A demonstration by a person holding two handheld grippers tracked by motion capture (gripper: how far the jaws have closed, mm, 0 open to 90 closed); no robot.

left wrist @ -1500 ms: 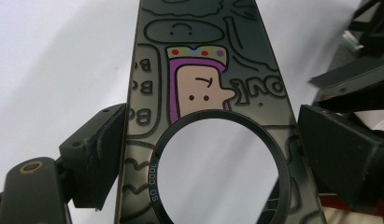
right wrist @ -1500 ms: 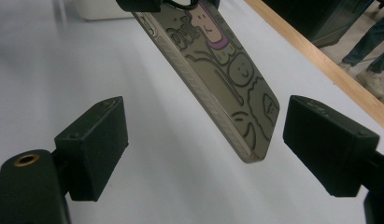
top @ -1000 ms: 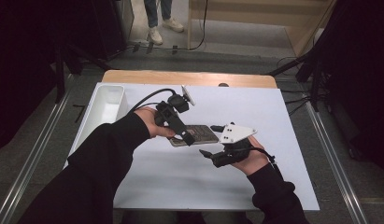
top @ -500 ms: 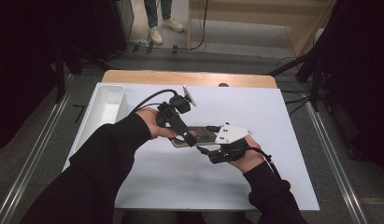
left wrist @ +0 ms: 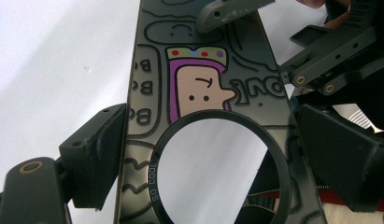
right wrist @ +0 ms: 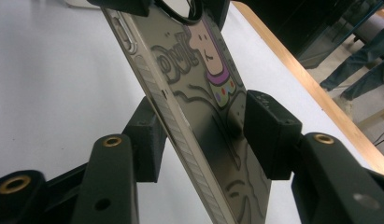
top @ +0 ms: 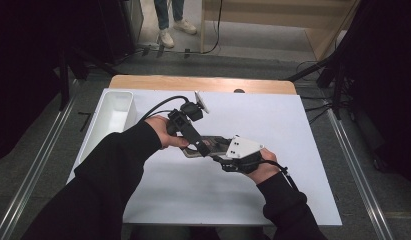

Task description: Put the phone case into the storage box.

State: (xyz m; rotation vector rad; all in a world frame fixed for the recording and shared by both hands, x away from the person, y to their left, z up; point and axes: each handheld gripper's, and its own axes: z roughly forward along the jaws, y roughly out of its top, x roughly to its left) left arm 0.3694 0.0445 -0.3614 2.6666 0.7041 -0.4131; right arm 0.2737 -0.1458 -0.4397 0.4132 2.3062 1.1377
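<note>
- Your left claw (top: pixel 205 148) grips the dark translucent phone case with a crowned cartoon face and a round ring cutout (top: pixel 209 145) by its two long edges; the left gripper view shows the pads (left wrist: pixel 94 154) pressed against both sides of the case (left wrist: pixel 206 107).
- The case sits held just above the middle of the white desk (top: pixel 273 120), between your two hands, at about 3 o'clock from the white rectangular plastic bin (top: pixel 113 114).
- Your right claw (top: pixel 219 156) has just been closing with the case's other end between its jaws. In the right gripper view the far pad (right wrist: pixel 269 135) looks to stand a little off the case's printed face (right wrist: pixel 203 93), so I judge that grip not yet firm.
- Done, as I read it: the case is lifted and steadied. Left: seat the right claw fully, then the handover or bending can follow.
- The high view shows both hands, the bin and a person's legs (top: pixel 170 15) at 12 o'clock; the gripper views show the artwork and pad contact, too small to read from above.
</note>
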